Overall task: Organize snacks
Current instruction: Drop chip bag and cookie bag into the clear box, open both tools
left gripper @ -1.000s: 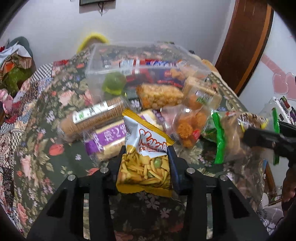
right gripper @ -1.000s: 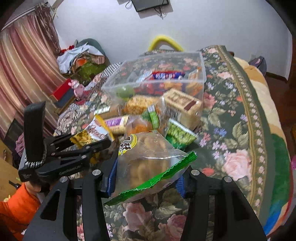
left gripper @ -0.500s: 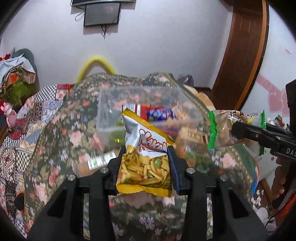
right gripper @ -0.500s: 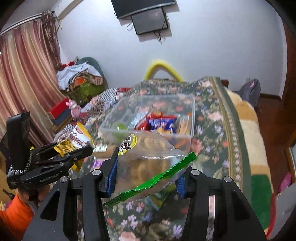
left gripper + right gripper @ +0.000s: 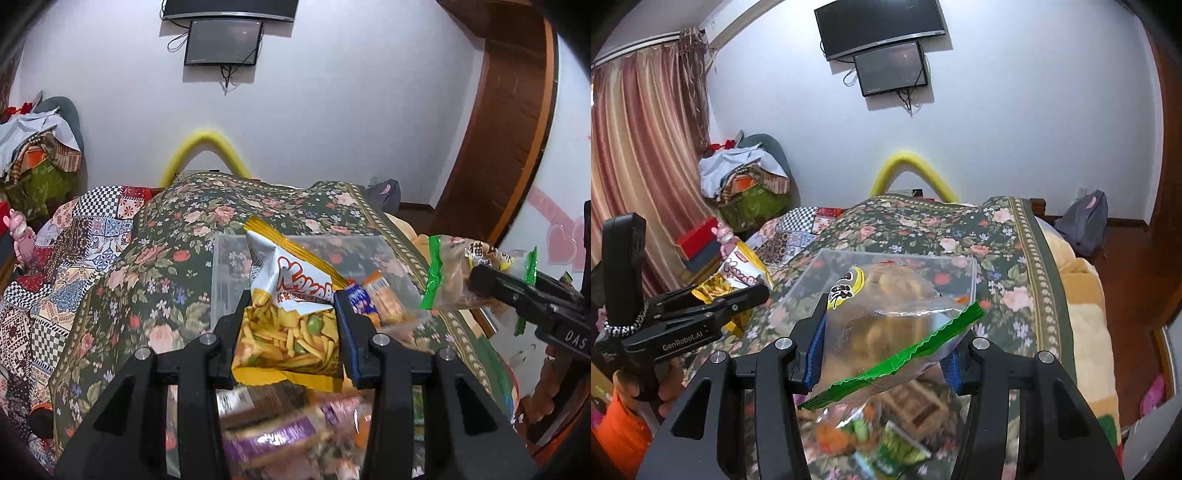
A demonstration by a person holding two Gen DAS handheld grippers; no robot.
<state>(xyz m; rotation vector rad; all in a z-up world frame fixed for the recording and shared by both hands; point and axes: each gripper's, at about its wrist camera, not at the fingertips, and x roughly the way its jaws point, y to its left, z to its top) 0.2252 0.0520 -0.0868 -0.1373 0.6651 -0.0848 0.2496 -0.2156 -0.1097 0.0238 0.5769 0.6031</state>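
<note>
My left gripper (image 5: 291, 325) is shut on a yellow bag of stick snacks (image 5: 291, 306), held up in the air above the bed. My right gripper (image 5: 882, 347) is shut on a clear bag of cookies with a green sealed edge (image 5: 886, 332). In the left wrist view that cookie bag (image 5: 454, 277) hangs at the right; in the right wrist view the yellow bag (image 5: 738, 277) shows at the left. A clear plastic bin (image 5: 229, 273) holding several snacks sits on the flowered bedspread (image 5: 166, 251) beyond both grippers. Loose snack packs (image 5: 273, 435) lie blurred below.
A yellow curved bar (image 5: 207, 147) stands at the bed's far end by the white wall. Piled clothes (image 5: 746, 177) and a curtain (image 5: 639, 155) are at the left. A grey backpack (image 5: 1082, 221) rests on the floor at right, near a wooden door frame (image 5: 517, 129).
Both grippers have risen with their bags and tilted up, so the bin and loose snacks slid lower in view and more wall shows. Both grips are unchanged.
</note>
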